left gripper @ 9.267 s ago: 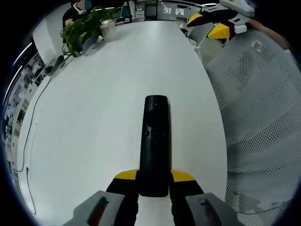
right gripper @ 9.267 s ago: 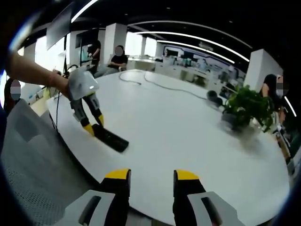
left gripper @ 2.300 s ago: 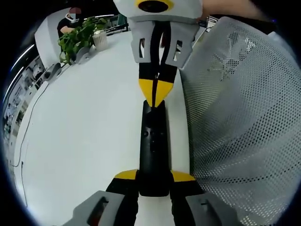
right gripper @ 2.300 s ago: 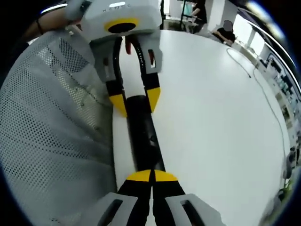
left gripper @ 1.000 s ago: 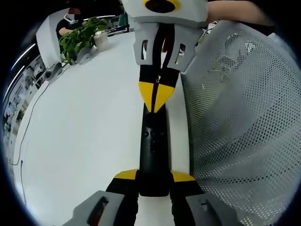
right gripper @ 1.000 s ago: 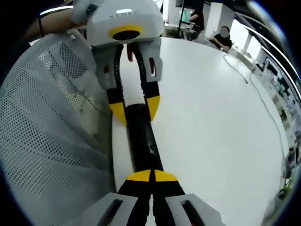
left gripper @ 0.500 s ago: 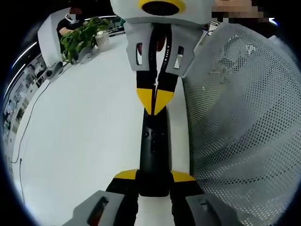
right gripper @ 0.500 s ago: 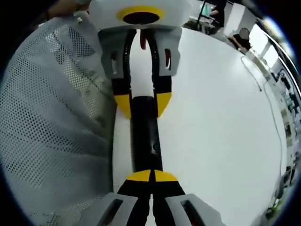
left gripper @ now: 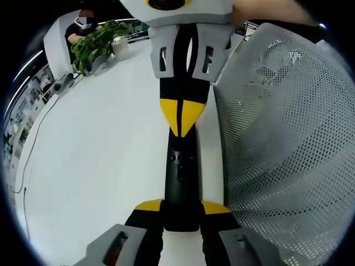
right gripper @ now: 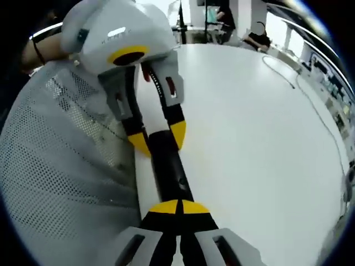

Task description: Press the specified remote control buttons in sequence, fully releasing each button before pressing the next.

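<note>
Black remote control [left gripper: 181,177] lies on the white desk [left gripper: 100,144] along its edge, beside a grey mesh chair [left gripper: 277,144]. The left tool [left gripper: 181,213] is clamped on its near end, and the right tool [right gripper: 178,208], tips pressed together, touches its top face

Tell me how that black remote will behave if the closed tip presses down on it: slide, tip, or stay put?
The remote looks rigid and flat, so tipping seems unlikely. The left gripper clamps its near end, so it should probably stay put under the right gripper. The white table looks smooth, so unclamped it might slide.
</note>
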Motion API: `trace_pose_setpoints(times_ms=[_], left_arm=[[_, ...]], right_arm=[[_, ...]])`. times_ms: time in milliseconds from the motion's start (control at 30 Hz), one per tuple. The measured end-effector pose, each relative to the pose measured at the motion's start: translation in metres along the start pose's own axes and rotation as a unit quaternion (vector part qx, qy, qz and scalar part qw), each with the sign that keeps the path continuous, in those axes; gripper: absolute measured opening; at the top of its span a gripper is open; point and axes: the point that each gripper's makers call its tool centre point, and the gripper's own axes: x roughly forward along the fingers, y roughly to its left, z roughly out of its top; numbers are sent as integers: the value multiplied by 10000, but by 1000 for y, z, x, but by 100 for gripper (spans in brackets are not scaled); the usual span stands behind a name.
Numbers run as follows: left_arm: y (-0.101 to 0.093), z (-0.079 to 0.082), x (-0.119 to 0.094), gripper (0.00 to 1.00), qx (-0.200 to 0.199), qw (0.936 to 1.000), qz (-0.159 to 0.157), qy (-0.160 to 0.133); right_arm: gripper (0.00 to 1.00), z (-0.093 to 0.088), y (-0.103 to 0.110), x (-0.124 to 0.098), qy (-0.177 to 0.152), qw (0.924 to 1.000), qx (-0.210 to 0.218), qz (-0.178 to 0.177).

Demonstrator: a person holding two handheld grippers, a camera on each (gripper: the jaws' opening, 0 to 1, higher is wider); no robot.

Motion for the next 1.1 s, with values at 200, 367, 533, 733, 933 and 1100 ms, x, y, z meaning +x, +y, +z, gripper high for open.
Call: trace_pose_setpoints(times_ms=[200,367,533,733,933,1100], left_arm=[[0,0,0,25,-2,10000,-2,1],[0,0,0,25,-9,10000,-5,-14],[0,0,-1,25,-18,10000,-25,-26],[-1,0,-1,25,10,10000,-33,-20],[0,0,-1,25,17,9999,-53,-94],[0,0,-2,25,-30,9997,-78,-209]], right_arm=[[0,-3,3,4,298,9985,-451,-16],[0,-3,4,6,690,9921,-1043,95],[0,-2,2,7,664,9958,-593,231],[0,-3,3,7,855,9897,-1151,-32],[0,-3,2,6,717,9911,-1120,-43],[0,-4,4,2,257,9945,-993,-197]])
